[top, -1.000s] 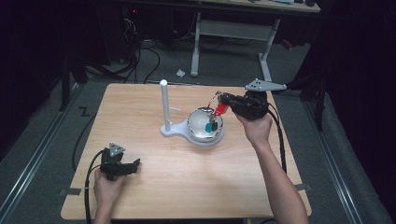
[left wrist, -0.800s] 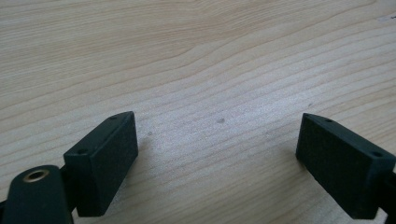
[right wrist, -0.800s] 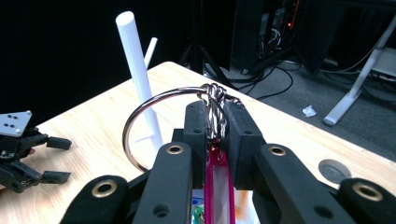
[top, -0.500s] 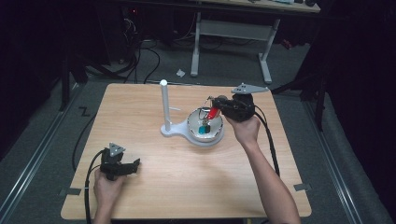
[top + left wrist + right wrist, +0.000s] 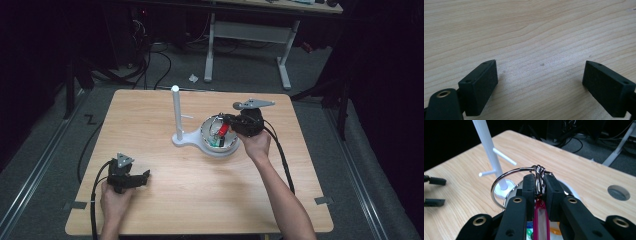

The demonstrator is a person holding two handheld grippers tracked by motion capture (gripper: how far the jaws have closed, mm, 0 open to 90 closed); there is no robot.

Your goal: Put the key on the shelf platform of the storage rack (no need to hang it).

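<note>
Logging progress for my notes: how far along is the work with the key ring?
Done: the right gripper is shut on the key ring, red tag hanging between the jaws. In hand: it is held over the bowl. Left: nothing hangs on the stand. The left gripper rests open.

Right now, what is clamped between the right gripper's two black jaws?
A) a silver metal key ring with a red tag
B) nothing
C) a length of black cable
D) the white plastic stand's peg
A: in the right gripper view the right gripper pinches the silver metal key ring, its red tag hanging between the jaws.
</note>
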